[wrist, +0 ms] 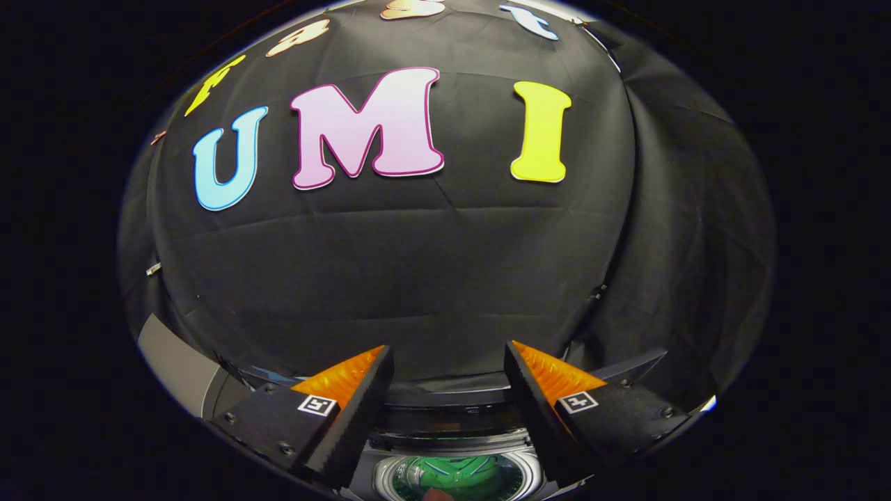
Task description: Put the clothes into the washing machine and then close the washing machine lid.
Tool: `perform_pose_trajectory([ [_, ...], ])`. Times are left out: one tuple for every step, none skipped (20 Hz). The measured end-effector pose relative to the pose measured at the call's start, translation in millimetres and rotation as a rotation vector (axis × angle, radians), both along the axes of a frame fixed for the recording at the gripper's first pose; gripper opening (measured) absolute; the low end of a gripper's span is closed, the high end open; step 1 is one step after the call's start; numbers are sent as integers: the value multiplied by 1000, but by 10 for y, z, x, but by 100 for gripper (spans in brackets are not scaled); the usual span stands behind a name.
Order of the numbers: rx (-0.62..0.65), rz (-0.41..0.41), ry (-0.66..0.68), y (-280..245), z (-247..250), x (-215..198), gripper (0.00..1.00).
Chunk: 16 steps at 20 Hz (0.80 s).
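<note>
The washing machine [456, 456] sits low between and just below your two fingers, its round drum opening [456, 479] facing up, and something green lies inside the drum. I cannot tell if this is the clothes or only a reflection, because the opening is small and partly cut off. A small pinkish thing shows at the near rim of the opening; what it is, I cannot say. The dark band of the machine's top panel [452, 403] runs behind the opening, and a grey slanted edge [177, 365], perhaps the raised lid, stands to the left of the left finger.

Your gripper [449, 365] has its fingers spread apart and holds nothing. It looks mostly at the black cloth wall [418, 257], not down at the machine.

The risk I judge from here: because the machine is so low in your sight, you may reach for the lid half blind and strike the rim, or push the lid down while cloth hangs over the edge.
</note>
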<state>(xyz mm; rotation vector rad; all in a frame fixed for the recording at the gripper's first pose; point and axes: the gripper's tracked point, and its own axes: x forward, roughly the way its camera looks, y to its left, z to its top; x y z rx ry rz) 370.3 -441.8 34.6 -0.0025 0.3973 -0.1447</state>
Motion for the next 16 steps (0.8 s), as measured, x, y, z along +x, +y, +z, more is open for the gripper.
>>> perform_pose_trajectory([
  [-6, -3, -7, -8, -2, -40, 99],
  [-11, -4, -14, 0, 11, -85, 99],
  [-11, -6, -27, 4, 20, -132, 100],
  [-8, -3, -39, 16, 34, -196, 100],
  [-6, 3, -45, 25, 30, -274, 100],
  [-3, 10, -52, 34, 21, -358, 99],
  [-3, 16, -55, 38, 24, -425, 99],
  [-4, 19, -58, 45, 19, -484, 100],
  [-5, 18, -57, 47, 20, -527, 100],
  [-8, 18, -54, 54, 8, -565, 100],
  [-7, 16, -48, 60, -10, -615, 100],
  [-6, 14, -45, 62, -19, -657, 100],
  [-6, 16, -37, 74, -36, -713, 100],
  [-8, 17, -35, 77, -43, -761, 99],
  [-7, 17, -31, 77, -53, -803, 100],
  [-7, 17, -28, 80, -62, -850, 100],
])
